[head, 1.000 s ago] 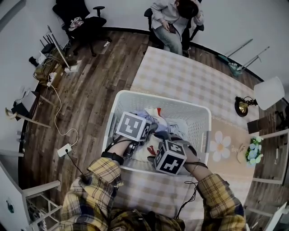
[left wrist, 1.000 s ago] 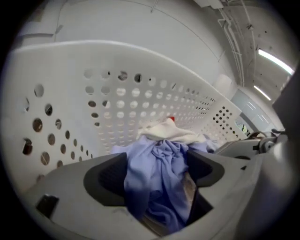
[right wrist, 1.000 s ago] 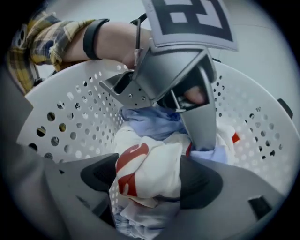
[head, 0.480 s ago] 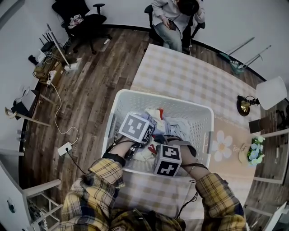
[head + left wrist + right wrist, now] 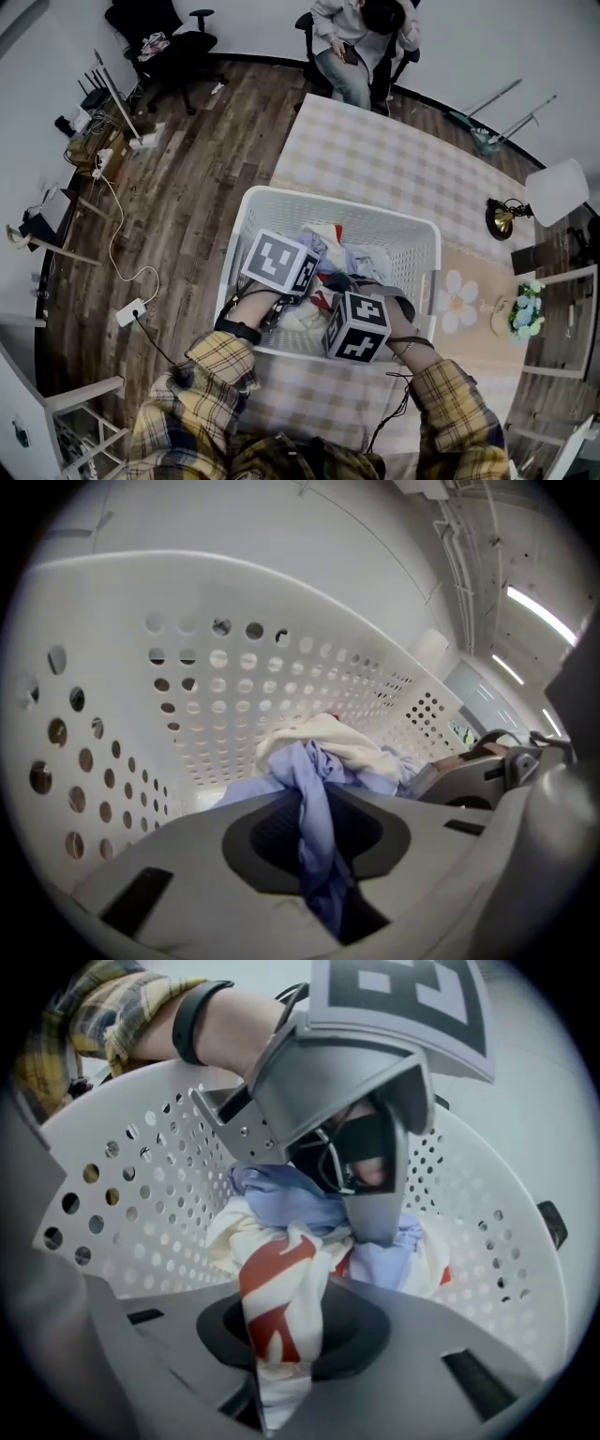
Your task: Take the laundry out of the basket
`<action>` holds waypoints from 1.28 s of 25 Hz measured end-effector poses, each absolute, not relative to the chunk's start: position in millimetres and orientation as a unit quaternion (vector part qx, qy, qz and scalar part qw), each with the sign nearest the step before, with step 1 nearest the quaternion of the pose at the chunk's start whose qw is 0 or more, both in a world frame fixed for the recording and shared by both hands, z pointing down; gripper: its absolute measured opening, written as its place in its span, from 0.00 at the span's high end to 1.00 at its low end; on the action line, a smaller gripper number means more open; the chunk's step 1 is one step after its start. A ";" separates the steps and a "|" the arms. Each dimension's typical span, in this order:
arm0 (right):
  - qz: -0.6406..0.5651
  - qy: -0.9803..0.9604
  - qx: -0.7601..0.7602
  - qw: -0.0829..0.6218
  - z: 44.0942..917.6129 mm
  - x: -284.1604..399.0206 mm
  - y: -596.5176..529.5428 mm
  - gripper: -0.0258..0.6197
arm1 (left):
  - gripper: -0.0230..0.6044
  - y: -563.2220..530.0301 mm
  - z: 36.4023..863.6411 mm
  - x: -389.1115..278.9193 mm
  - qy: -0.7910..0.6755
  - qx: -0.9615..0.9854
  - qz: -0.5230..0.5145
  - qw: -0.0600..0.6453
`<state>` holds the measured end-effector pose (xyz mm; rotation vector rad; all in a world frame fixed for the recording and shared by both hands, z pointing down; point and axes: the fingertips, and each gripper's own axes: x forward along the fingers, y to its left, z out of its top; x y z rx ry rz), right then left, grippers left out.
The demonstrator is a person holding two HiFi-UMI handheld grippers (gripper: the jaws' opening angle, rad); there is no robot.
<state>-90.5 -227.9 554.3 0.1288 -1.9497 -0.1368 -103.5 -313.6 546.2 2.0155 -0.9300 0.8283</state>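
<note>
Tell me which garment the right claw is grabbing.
The cream cloth with red patches, between the closing jaws of the right claw; the lilac-blue garment is between those of the left claw, also closing.

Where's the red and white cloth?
Right gripper view: the red and white cloth is between the right gripper's closing jaws, in the basket, by blue cloth.

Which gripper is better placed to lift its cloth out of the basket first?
Probably the right gripper: its closing jaws have a thick fold of white-and-red cloth between them. The jaws of the left gripper are closing on a thinner strand of blue cloth.
</note>
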 end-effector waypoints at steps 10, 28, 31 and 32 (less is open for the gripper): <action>-0.078 -0.832 0.145 0.529 493.6 -84.9 -240.6 0.80 | 0.83 -316.7 472.6 -93.7 -0.365 0.833 0.242 0.337; -0.103 -0.839 0.366 0.390 328.8 -47.2 -196.6 0.80 | 0.83 -246.8 296.7 -57.1 -0.280 0.921 0.097 0.254; -0.105 -0.837 0.384 0.375 317.6 -26.2 -180.7 0.80 | 0.83 -229.1 284.2 -34.8 -0.272 0.927 0.097 0.238; -0.105 -0.838 0.389 0.369 315.6 -18.4 -175.6 0.80 | 0.83 -223.7 282.0 -26.6 -0.271 0.929 0.097 0.234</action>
